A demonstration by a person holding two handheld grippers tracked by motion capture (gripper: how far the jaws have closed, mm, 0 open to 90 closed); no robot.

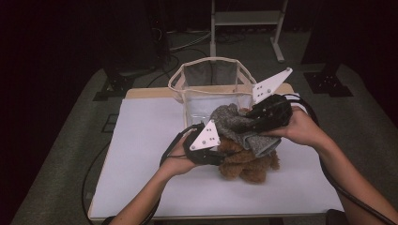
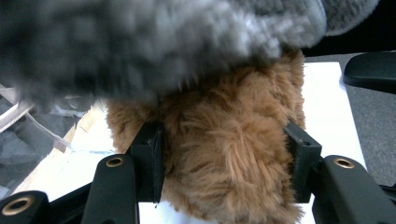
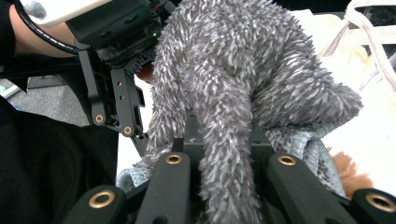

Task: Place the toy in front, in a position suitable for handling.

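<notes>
Evidently soft, light and squashy, the brown plush toy [image 1: 248,161] sits mid-table near the mesh basket [image 1: 211,77], the left gripper [image 2: 224,158] half closed around its fur, the right gripper [image 3: 229,154] pinched shut on the limp grey fuzzy cloth [image 3: 233,70] draped over it.

The shaggy plush toy [image 1: 248,164] is a warm reddish brown. The fuzzy cloth [image 1: 239,124] draped over it is grey flecked with white, with a paler grey-blue knitted edge. The fabric basket [image 1: 209,77] has see-through grey mesh walls and cream trim. The desk [image 1: 145,140] is white. Each gripper is black with brass-coloured rivets and a pale grey plate.
</notes>
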